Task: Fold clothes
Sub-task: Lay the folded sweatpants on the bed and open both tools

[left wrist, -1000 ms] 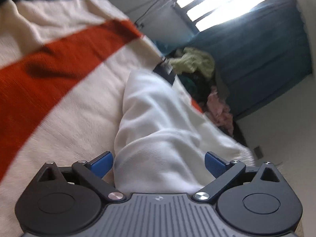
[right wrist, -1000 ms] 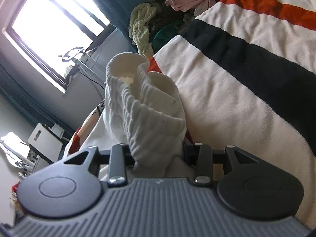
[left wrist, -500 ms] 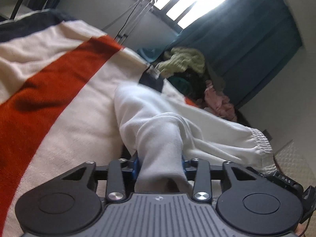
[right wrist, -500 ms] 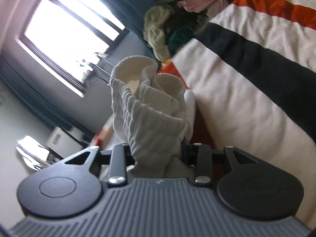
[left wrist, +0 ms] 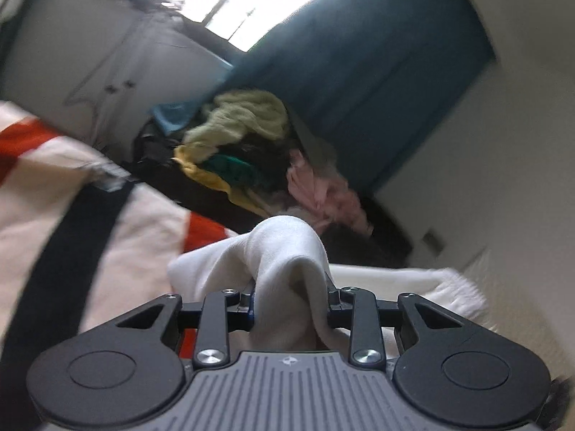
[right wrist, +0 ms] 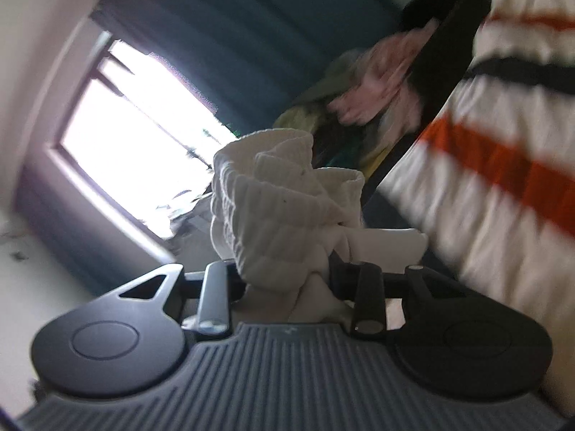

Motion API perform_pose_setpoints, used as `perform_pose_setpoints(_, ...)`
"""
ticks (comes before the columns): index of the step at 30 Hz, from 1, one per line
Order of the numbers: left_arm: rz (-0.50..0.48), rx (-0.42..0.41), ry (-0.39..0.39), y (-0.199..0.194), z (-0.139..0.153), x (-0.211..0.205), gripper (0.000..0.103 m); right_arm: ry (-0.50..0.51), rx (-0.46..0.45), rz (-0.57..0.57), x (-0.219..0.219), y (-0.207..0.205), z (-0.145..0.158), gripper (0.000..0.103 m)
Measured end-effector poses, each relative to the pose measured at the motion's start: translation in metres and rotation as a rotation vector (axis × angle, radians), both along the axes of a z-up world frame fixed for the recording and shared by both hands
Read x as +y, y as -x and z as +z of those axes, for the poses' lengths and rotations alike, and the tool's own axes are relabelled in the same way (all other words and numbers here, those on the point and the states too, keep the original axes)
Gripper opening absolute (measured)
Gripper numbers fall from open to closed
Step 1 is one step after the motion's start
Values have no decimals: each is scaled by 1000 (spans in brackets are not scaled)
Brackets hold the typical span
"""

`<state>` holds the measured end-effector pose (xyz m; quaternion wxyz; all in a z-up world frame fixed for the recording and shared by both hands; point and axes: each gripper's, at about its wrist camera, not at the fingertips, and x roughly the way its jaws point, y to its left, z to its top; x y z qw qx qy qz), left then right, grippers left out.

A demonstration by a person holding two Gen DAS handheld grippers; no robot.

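Striped blanket [left wrist: 54, 208] underlies white garment [left wrist: 287, 251] pinched by both grippers.

Bright window [right wrist: 136, 136], seemingly teal curtains [left wrist: 377, 72]

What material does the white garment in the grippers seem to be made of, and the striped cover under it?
White garment: probably soft cotton knit, matte; its bunched edge shows ribbed elastic rows, and the part in the left gripper drapes in smooth folds. Striped cover: likely a fleecy blanket, matte with a slightly fuzzy look, though motion blur leaves this open.
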<state>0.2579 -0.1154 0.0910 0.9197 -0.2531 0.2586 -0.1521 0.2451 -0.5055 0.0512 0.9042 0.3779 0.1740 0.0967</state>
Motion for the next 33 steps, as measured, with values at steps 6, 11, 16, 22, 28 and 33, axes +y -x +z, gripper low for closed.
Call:
perform_pose_setpoints(6, -75, -14, -24, -90, -34, -100, 32, 102, -23, -139, -64, -63, -12, 37)
perform_pose_setpoints(11, -136, -46, -17, -106, -94, -133, 32, 51, 1, -263, -88, -69, -75, 38)
perform_pose_setpoints(16, -242, -48, -89, -97, -157, -130, 41, -26, 79, -365, -84, -40, -157, 44)
perform_pose_setpoints(22, -285, 30, -302, -80, -186, -132, 65, -48, 184, -374, -82, -13, -201, 54)
perform_pose_setpoints(28, -282, 54, -440, -55, -137, -147, 83, 19, 340, -400, -81, 0, -151, 57)
perform_pose_setpoints(33, -318, -2, -444, -4, -71, -146, 92, 95, 286, -376, -61, 42, -97, 57)
